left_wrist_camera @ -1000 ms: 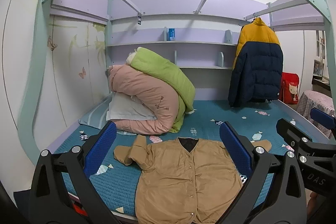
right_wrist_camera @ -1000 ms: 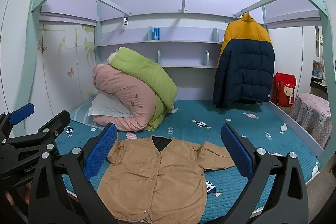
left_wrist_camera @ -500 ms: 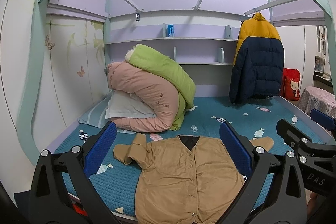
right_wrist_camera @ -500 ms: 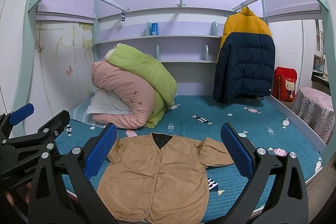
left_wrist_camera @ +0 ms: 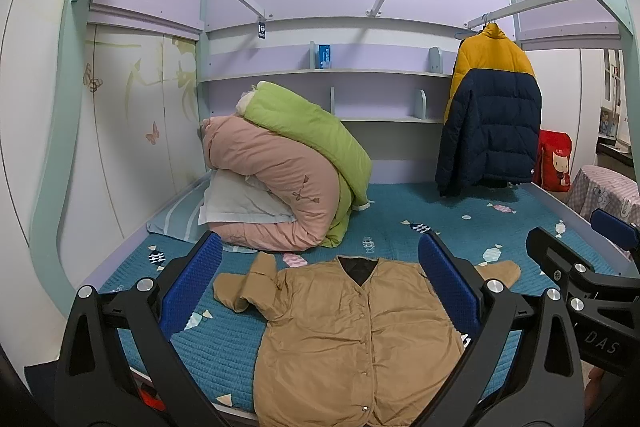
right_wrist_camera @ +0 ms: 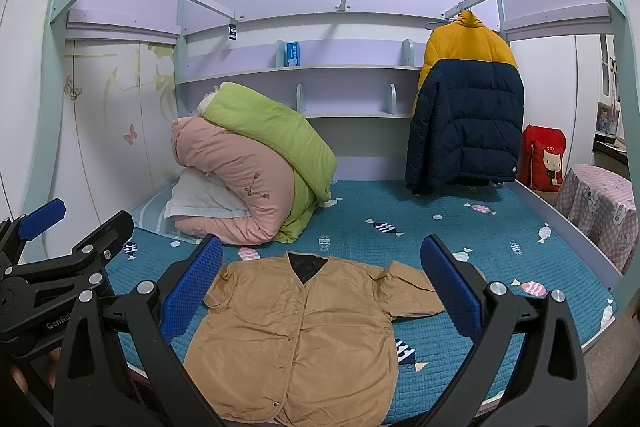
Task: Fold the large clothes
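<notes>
We hold the left gripper (left_wrist_camera: 320, 291) and right gripper (right_wrist_camera: 322, 287) spread, empty, above the tan jacket (right_wrist_camera: 304, 331) on the bed (right_wrist_camera: 460, 227); its slippery fabric could bunch.

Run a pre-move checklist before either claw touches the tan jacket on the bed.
1. Left claw open and empty: ok.
2. Right claw open and empty: ok.
3. Tan jacket lying front up, buttoned: ok.
4. Sleeves laid out flat: not ok. The sleeve on the quilt side is bent back on itself; the other sleeve lies creased.
5. Bare blue bed cover beyond the jacket for folding: ok. The rolled quilts sit apart from the collar.
6. Hem at the bed's near edge fully supported: cannot tell.
</notes>
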Available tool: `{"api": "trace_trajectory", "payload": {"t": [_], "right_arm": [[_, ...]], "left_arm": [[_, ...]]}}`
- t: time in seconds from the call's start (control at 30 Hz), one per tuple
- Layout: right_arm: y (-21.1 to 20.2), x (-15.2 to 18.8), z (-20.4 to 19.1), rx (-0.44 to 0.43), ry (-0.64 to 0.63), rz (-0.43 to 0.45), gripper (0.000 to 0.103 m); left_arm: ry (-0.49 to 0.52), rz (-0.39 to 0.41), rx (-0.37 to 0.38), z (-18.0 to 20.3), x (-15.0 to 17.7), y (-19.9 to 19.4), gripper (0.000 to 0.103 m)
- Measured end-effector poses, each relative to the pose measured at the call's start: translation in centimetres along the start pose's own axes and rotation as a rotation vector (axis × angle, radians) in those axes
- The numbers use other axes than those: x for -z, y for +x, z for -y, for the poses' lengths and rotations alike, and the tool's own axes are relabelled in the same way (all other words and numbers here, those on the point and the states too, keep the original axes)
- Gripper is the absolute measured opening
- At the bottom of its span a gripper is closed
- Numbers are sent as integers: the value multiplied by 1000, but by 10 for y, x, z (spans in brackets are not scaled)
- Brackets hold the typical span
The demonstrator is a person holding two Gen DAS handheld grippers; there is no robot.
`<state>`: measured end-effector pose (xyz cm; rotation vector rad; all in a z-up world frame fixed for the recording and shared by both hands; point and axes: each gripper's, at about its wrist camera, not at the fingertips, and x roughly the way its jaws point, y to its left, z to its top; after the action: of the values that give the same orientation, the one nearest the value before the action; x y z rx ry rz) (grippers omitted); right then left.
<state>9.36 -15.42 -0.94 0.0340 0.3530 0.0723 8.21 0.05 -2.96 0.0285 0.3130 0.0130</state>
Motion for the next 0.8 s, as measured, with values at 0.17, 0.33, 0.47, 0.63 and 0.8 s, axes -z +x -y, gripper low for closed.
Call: {"api": "trace_trajectory", "payload": {"t": [0.17, 0.33, 0.47, 0.63, 0.8], "right_arm": [[0, -1, 1, 4, -1, 2, 96], [0, -2, 0, 6, 0, 4, 96], [-1, -3, 2, 4, 0, 13, 96], [-3, -2, 3, 3, 4, 16, 96], [-4, 0, 4, 3, 6, 16, 96]], "left_arm": [[2, 1, -2, 2, 1, -2, 98], [3, 4, -1, 3, 1, -1, 98], [-1, 12, 5, 5, 1, -2, 98], [2, 24, 3, 7, 5, -7, 98], [2, 24, 4, 7, 5, -12, 98]]}}
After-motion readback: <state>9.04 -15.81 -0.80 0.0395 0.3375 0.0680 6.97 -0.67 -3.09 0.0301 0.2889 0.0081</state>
